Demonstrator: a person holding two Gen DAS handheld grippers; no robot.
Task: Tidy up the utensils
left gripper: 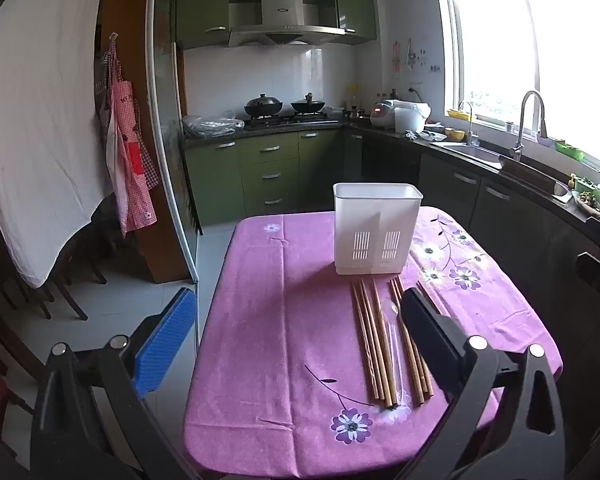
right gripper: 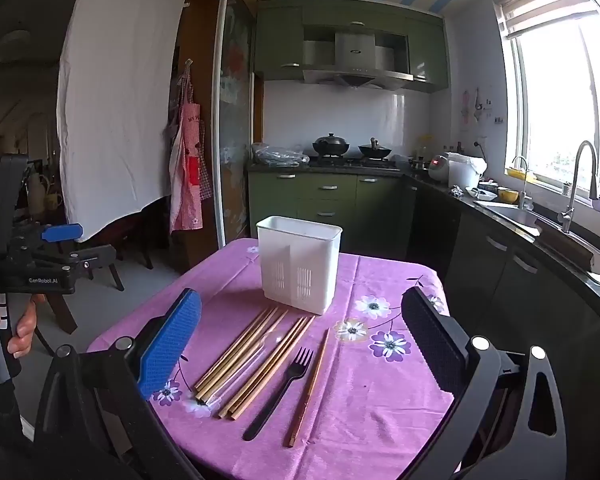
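A: On the purple flowered tablecloth (right gripper: 380,400) covering the tabletop, how much room is there around the utensils?

B: Plenty on the left half of the cloth, which is bare pink-purple fabric. The bundle of wooden chopsticks (right gripper: 252,364) lies near the front edge, tips pointing toward the white plastic slotted utensil holder (right gripper: 299,264), which stands upright just behind them, toward the far edge.

A: And the grippers?

B: The left hand-held gripper (left gripper: 296,344) hangs released above the front of the cloth, its jaws spread wide, the blue pad off the table's left edge. The right hand-held gripper (right gripper: 300,340) is likewise released, jaws straddling the chopsticks from above without touching anything.

A: What's around the table?

B: Green kitchen cabinets (left gripper: 272,168) behind, a dark counter with a steel sink (left gripper: 472,152) along the right, a white sheet (left gripper: 40,112) hanging on the left.

A: Any differences between the views?

B: The right wrist view shows a black plastic fork (right gripper: 284,388) and a single darker chopstick (right gripper: 310,388) lying right of the bundle; in the left wrist view the gripper's black finger hides that spot. A clear spoon (left gripper: 392,312) lies among the chopsticks (left gripper: 380,344) there. The right view also catches the left gripper's body held in a hand (right gripper: 20,328).
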